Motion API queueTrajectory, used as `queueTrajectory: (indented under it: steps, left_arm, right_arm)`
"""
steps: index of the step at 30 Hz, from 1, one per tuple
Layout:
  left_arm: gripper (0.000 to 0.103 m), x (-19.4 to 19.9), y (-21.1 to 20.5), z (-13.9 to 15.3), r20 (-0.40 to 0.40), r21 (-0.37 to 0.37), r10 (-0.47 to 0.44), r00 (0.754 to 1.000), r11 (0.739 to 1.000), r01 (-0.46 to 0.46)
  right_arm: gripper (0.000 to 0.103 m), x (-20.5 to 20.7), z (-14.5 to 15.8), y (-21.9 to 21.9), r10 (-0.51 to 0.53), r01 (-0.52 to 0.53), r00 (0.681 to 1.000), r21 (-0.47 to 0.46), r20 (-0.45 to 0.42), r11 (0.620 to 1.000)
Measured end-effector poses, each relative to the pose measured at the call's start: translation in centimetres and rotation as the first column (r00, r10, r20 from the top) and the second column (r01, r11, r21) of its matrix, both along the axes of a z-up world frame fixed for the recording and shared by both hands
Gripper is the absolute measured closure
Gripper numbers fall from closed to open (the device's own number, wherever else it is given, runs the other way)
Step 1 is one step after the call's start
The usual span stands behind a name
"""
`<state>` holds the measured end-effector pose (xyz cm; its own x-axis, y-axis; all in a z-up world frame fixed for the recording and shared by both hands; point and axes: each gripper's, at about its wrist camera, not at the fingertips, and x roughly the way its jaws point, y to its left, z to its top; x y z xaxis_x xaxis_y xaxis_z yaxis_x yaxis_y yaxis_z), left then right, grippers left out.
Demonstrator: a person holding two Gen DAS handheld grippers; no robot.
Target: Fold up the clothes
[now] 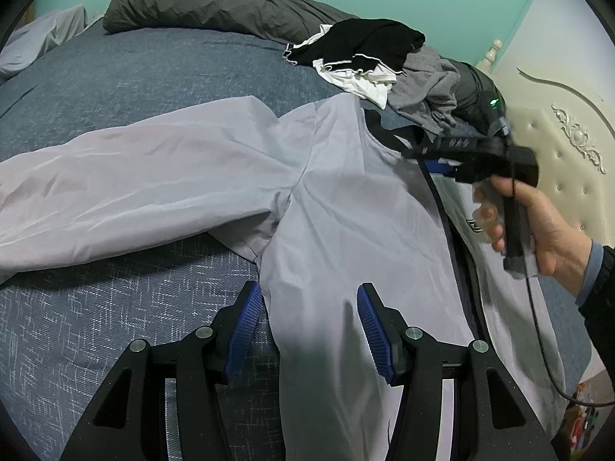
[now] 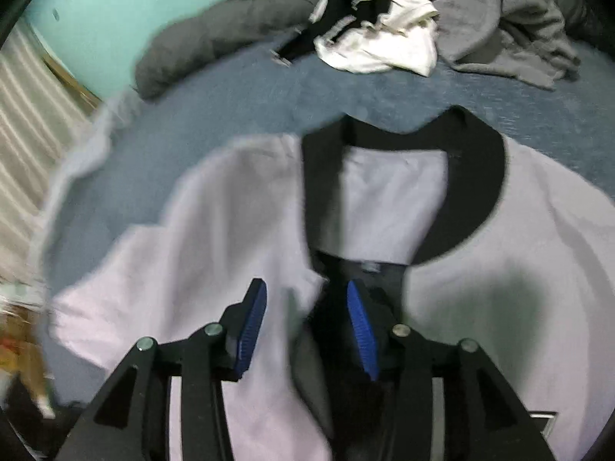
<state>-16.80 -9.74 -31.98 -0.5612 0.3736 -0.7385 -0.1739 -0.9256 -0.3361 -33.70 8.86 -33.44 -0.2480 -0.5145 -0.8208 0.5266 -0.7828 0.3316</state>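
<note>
A pale lilac-grey jacket (image 1: 346,192) with a black collar (image 2: 480,176) lies spread front-up on the bed. One sleeve (image 1: 134,176) stretches out to the left. My left gripper (image 1: 309,307) stands open over the lower left front panel, with fabric lying between the blue pads but not pinched. My right gripper (image 2: 305,303) is open just above the jacket's front opening below the collar, the left front edge lying loose under it. In the left wrist view a person's hand (image 1: 546,223) holds the right gripper's handle near the collar. The right wrist view is blurred.
The bed has a blue patterned cover (image 1: 134,77). Beyond the jacket lie a black-and-white garment heap (image 1: 361,53), a grey garment (image 1: 426,88) and a dark grey duvet roll (image 1: 211,4). A cream padded headboard (image 1: 557,115) stands at the right. A teal wall is behind.
</note>
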Motion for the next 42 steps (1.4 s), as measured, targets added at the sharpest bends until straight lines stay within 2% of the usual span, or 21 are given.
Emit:
queueTrajectory:
  steps: [1, 2, 3, 5, 7, 9, 12, 14, 16, 19, 24, 27, 29, 30, 31, 32, 35, 40, 42]
  left_arm:
    - [0.047, 0.0, 0.0, 0.0, -0.001, 0.000, 0.000, 1.000, 1.000, 0.000]
    - [0.047, 0.0, 0.0, 0.0, -0.001, -0.001, 0.000, 1.000, 1.000, 0.000]
    - [0.047, 0.0, 0.0, 0.0, -0.001, -0.002, 0.000, 1.000, 1.000, 0.000]
    - [0.047, 0.0, 0.0, -0.1, 0.001, -0.004, 0.001, 1.000, 1.000, -0.001]
    - [0.047, 0.0, 0.0, -0.2, 0.003, -0.006, -0.001, 1.000, 1.000, 0.002]
    - [0.047, -0.1, 0.1, -0.3, 0.005, -0.007, -0.004, 1.000, 1.000, 0.004]
    - [0.047, -0.1, 0.1, -0.3, 0.007, -0.005, -0.002, 1.000, 1.000, 0.002]
    - [0.047, 0.0, 0.1, -0.3, 0.006, -0.005, -0.004, 1.000, 1.000, 0.004]
    - [0.047, 0.0, 0.2, -0.3, 0.005, -0.005, -0.006, 1.000, 1.000, 0.006]
    - [0.047, 0.0, 0.2, -0.2, 0.005, -0.002, -0.004, 1.000, 1.000, 0.004]
    - [0.047, 0.0, 0.2, -0.1, 0.004, 0.001, 0.000, 1.000, 1.000, 0.000]
    - [0.047, 0.0, 0.2, -0.1, 0.004, 0.001, -0.001, 1.000, 1.000, 0.001]
    - [0.047, 0.0, 0.3, -0.1, 0.004, 0.000, -0.003, 1.000, 1.000, 0.003]
    - [0.047, 0.0, 0.2, 0.0, 0.004, 0.000, -0.002, 1.000, 1.000, 0.002]
    - [0.047, 0.0, 0.2, 0.0, 0.005, 0.001, -0.001, 1.000, 1.000, 0.001]
    - [0.047, 0.0, 0.1, 0.0, 0.005, 0.001, 0.000, 1.000, 1.000, 0.000]
    - [0.047, 0.0, 0.0, -0.1, 0.006, 0.003, 0.001, 1.000, 1.000, -0.001]
    - [0.047, 0.0, 0.1, -0.1, 0.006, 0.001, 0.000, 1.000, 1.000, 0.000]
    - [0.047, 0.0, 0.1, -0.1, 0.007, 0.002, 0.002, 1.000, 1.000, -0.002]
  right_arm:
    - [0.061, 0.0, -0.3, 0.1, -0.008, 0.008, 1.000, 0.006, -0.002, 1.000]
    - [0.078, 0.0, -0.6, 0.2, -0.017, 0.017, 1.000, 0.011, -0.003, 1.000]
    - [0.088, 0.0, -0.9, 0.3, -0.025, 0.025, 1.000, 0.016, -0.004, 1.000]
    - [0.093, 0.0, -0.7, 0.4, -0.053, 0.057, 0.997, 0.056, -0.062, 0.997]
    - [0.093, -0.5, -1.2, 0.5, -0.078, 0.085, 0.994, 0.101, -0.078, 0.991]
    - [0.093, -0.8, -1.8, -0.1, -0.057, 0.066, 0.996, 0.136, -0.072, 0.989]
    - [0.091, -0.5, -0.2, 0.0, -0.039, 0.057, 0.989, 0.125, -0.143, 0.990]
    - [0.071, -0.3, 1.1, 1.0, -0.066, 0.086, 0.980, 0.101, -0.185, 0.991]
    - [0.063, -0.4, 2.0, 2.6, -0.109, 0.128, 0.975, 0.088, -0.191, 0.988]
    - [0.063, -0.3, 2.1, 4.2, -0.115, 0.131, 0.981, 0.098, -0.156, 0.987]
    - [0.063, 1.9, -0.3, 5.0, -0.007, 0.037, 0.991, 0.229, -0.131, 0.973]
    - [0.063, 4.0, -2.0, 5.0, 0.032, 0.006, 0.993, 0.313, -0.118, 0.950]
    - [0.070, 4.6, -2.7, 4.9, 0.051, -0.009, 0.992, 0.328, -0.120, 0.945]
    - [0.076, 4.8, -2.7, 5.0, 0.052, -0.007, 0.991, 0.329, -0.127, 0.944]
    - [0.087, 5.0, -2.7, 5.0, 0.053, -0.005, 0.989, 0.329, -0.135, 0.944]
    - [0.092, 4.9, -2.6, 5.0, 0.047, -0.001, 0.990, 0.324, -0.132, 0.946]
    - [0.099, 4.5, -2.2, 5.1, 0.018, 0.019, 0.992, 0.290, -0.125, 0.957]
    - [0.099, 3.3, -0.6, 6.0, -0.078, 0.098, 0.990, 0.168, -0.119, 0.981]
    - [0.099, 2.9, -0.7, 5.6, -0.084, 0.101, 0.991, 0.162, -0.108, 0.982]
